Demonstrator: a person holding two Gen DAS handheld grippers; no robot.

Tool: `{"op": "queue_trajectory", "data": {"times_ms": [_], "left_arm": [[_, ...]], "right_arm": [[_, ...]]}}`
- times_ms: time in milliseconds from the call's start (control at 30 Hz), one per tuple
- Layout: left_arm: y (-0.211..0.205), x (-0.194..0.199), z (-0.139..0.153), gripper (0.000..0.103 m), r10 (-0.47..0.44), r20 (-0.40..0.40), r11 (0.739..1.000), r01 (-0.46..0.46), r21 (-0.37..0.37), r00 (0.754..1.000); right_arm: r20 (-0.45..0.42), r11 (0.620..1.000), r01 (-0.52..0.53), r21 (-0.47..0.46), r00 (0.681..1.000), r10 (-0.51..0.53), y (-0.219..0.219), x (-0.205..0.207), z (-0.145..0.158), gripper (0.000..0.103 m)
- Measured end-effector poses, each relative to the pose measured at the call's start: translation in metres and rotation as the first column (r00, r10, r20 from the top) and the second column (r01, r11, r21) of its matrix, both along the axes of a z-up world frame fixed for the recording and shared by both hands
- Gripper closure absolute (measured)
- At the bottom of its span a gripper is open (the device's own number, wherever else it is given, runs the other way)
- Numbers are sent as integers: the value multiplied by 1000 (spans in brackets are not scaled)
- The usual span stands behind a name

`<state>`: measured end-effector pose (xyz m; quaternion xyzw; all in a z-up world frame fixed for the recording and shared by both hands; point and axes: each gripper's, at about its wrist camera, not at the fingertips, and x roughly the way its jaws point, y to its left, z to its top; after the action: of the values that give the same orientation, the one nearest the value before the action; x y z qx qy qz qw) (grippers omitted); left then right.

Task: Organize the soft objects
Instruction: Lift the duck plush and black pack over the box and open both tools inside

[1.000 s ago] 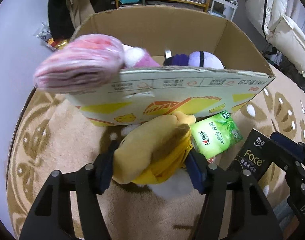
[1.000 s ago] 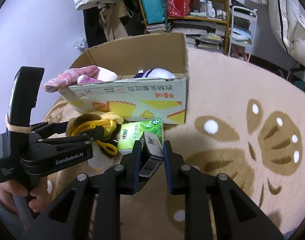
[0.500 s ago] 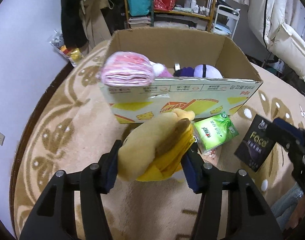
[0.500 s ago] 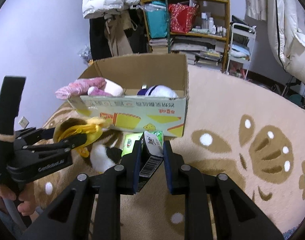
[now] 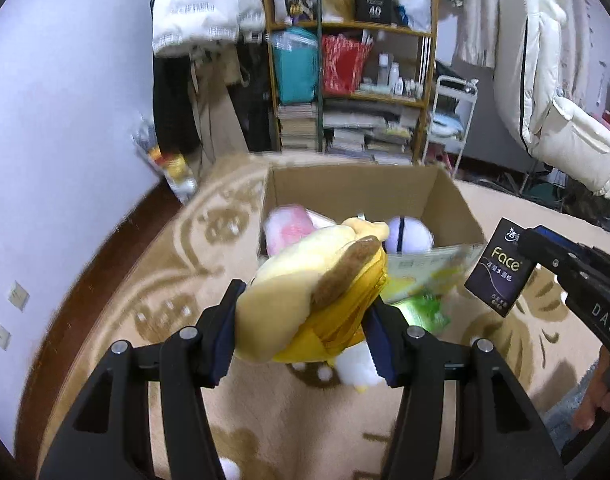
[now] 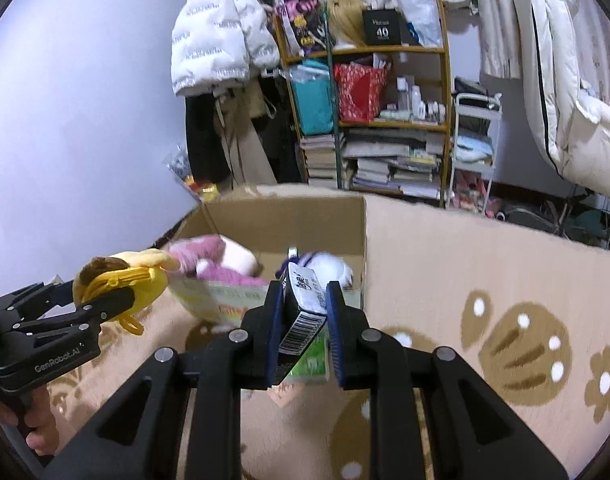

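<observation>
My left gripper (image 5: pixel 301 332) is shut on a yellow plush toy (image 5: pixel 305 300) with a brown ear and holds it in the air in front of the open cardboard box (image 5: pixel 357 192). The same toy (image 6: pixel 121 280) shows at the left in the right wrist view. My right gripper (image 6: pixel 305 320) is shut on a thin black tissue pack (image 6: pixel 299 324) with a barcode; its "Face" label (image 5: pixel 501 268) shows in the left wrist view. Inside the box lie a pink plush (image 6: pixel 209 256) and a white and purple plush (image 6: pixel 329 268). A green tissue pack (image 5: pixel 425 312) lies on the rug below.
A beige rug with brown patterns (image 6: pixel 505 320) covers the floor. Behind the box stand a cluttered wooden shelf (image 6: pixel 385 120), hanging jackets (image 6: pixel 217 40) and a white trolley (image 6: pixel 473 148). A hand (image 6: pixel 37 428) holds the left gripper's handle.
Both grippers have risen with their loads. The box now appears lower and farther in both views, its inside more open to view, and the shelf behind has come into sight.
</observation>
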<state>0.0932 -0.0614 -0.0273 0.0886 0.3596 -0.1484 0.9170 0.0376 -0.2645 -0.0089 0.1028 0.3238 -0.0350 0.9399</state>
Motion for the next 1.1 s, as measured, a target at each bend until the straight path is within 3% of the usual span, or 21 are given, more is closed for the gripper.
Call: {"op": "queue_trajectory", "data": {"times_ms": [233,567,867,1100], "left_arm": [[-16,18,14,48,-19,47,999,17,33,999],[-34,53,19,47,-15,79,998,10,62,997],[-50,71,12,47,-32,67,998,28,61,997],[-65,78,-4,43,-74,14,995,72,75,997]], "right_arm": [[53,1000,-12,-27,999,13,-3,20,20,81],[47,1000,-13,-18,999,14,-10,47,17,81],[37,1000,-7,5,999,7,-19,64,11,81],[2,1000,-9,27,1000,9,-24,74,2,81]]}}
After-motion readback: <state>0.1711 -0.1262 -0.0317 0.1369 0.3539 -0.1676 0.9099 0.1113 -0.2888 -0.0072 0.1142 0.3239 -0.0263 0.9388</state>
